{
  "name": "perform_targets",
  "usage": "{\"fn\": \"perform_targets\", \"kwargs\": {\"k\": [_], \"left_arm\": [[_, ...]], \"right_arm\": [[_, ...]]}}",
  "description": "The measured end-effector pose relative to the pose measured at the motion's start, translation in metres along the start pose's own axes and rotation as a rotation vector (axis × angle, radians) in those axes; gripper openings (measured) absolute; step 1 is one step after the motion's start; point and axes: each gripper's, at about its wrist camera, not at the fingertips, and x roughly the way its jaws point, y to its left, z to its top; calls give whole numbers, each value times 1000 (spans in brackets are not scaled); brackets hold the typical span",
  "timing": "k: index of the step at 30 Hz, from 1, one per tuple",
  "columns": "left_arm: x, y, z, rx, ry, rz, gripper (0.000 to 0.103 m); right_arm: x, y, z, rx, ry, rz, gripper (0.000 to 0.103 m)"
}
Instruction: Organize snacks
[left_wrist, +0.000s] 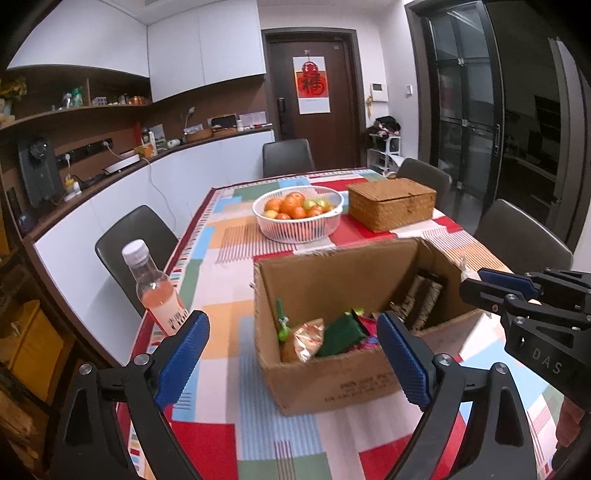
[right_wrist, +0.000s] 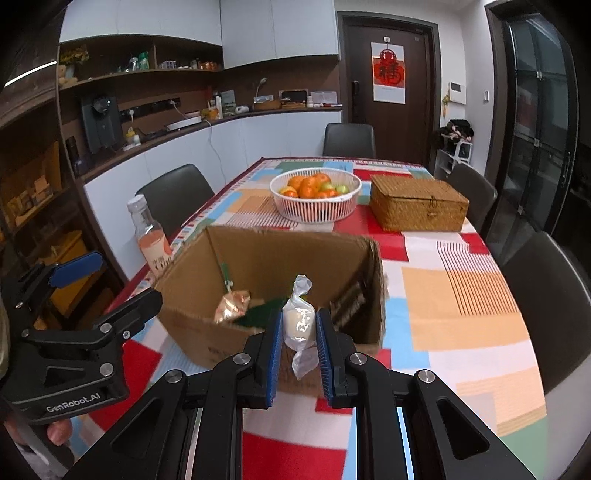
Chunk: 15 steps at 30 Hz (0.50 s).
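Observation:
An open cardboard box (left_wrist: 332, 380) (right_wrist: 280, 254) stands on the patterned tablecloth. Inside lie several snacks, among them a golden wrapper (left_wrist: 306, 338) (right_wrist: 232, 306) and a green packet (left_wrist: 340, 334). My left gripper (left_wrist: 291, 321) (right_wrist: 122, 277) hangs above the box's near left side, open, with nothing between its blue pads. My right gripper (right_wrist: 300, 317) (left_wrist: 476, 280) is shut on a white twist-wrapped candy (right_wrist: 299, 321), held over the box's near edge. The candy is barely visible in the left wrist view.
A bottle of pink drink (left_wrist: 155, 291) (right_wrist: 149, 240) stands left of the box near the table's edge. Behind are a white fruit basket (left_wrist: 299, 229) (right_wrist: 314, 214) and a lidded wicker box (left_wrist: 391, 203) (right_wrist: 417, 203). Dark chairs ring the table.

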Motion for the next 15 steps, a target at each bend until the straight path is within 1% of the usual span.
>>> {"fn": "perform_targets", "kwargs": {"k": [6,12,13,14,15], "left_arm": [[12,12,13,-27,6,17,95],[17,16,18,-24,6,44,96],[17,17,18,-24,5,44,96],[17,17,18,-25,4,44,96],[16,17,17,-24,3,45,96]], "right_arm": [[20,1,21,-13,4,-14,20],[36,-1,31,-3,25,-32,20],[37,-1,31,-1,26,-36,21],[36,-2,31,2,27,-42,26],[35,-2,30,3,21,-47,29]]}}
